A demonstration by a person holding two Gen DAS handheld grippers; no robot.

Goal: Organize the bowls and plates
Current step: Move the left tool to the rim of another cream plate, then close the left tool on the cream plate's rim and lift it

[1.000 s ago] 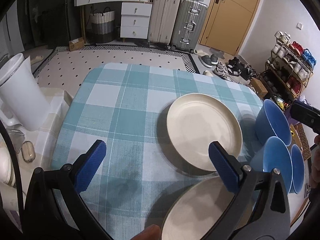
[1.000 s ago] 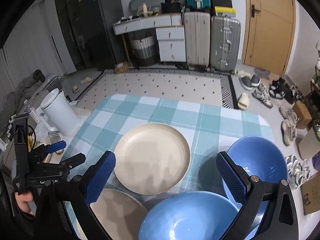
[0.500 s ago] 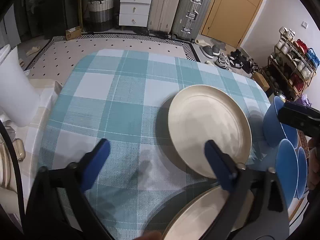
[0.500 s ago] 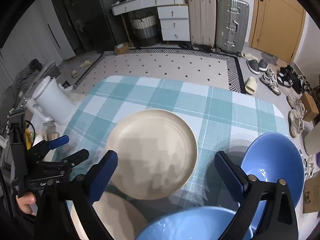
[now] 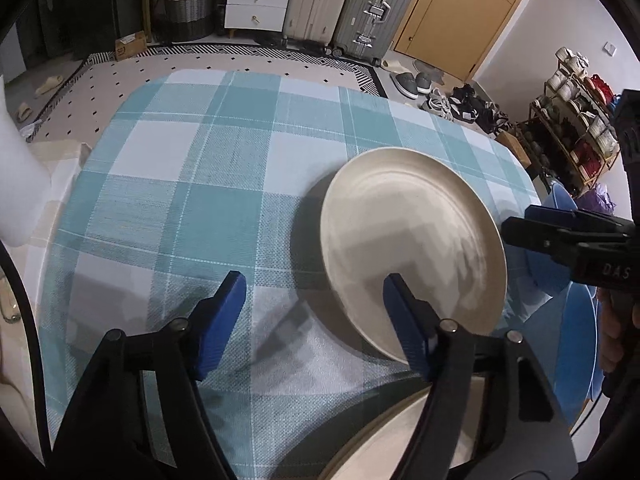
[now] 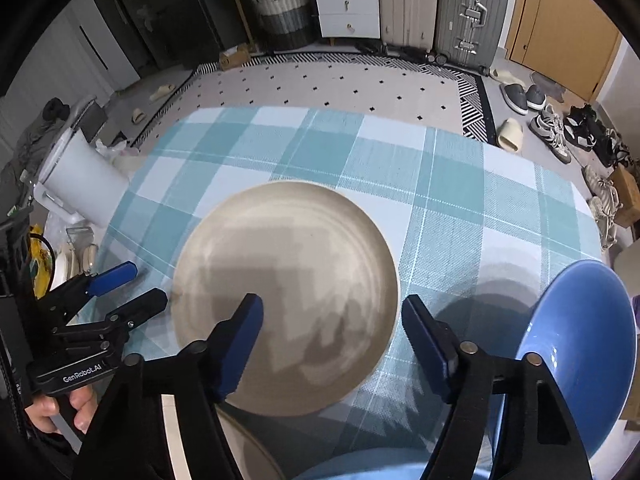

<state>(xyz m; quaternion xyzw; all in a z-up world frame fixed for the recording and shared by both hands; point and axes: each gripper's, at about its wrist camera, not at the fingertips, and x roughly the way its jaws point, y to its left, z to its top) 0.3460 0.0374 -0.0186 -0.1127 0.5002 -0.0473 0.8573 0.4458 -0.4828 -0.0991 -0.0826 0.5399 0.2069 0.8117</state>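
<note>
**Both grippers spread over cream plate**

Bench (image 6: pixel 448 184) under teal checked cloth, carrying everything. Cream plate (image 6: pixel 286 280) flat at the middle. Blue bowl (image 6: pixel 576 344) right of that plate, near the bench edge. Second cream plate (image 5: pixel 404 436) just nearer than the first, partly hidden. Left gripper (image 5: pixel 310 312) spread wide, holding nothing, above the plate's left rim. Right gripper (image 6: pixel 332 336) likewise spread, empty, above its near rim.

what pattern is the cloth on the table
The woven tablecloth is a teal, pale blue and white plaid check, clearest in the right wrist view.
</note>
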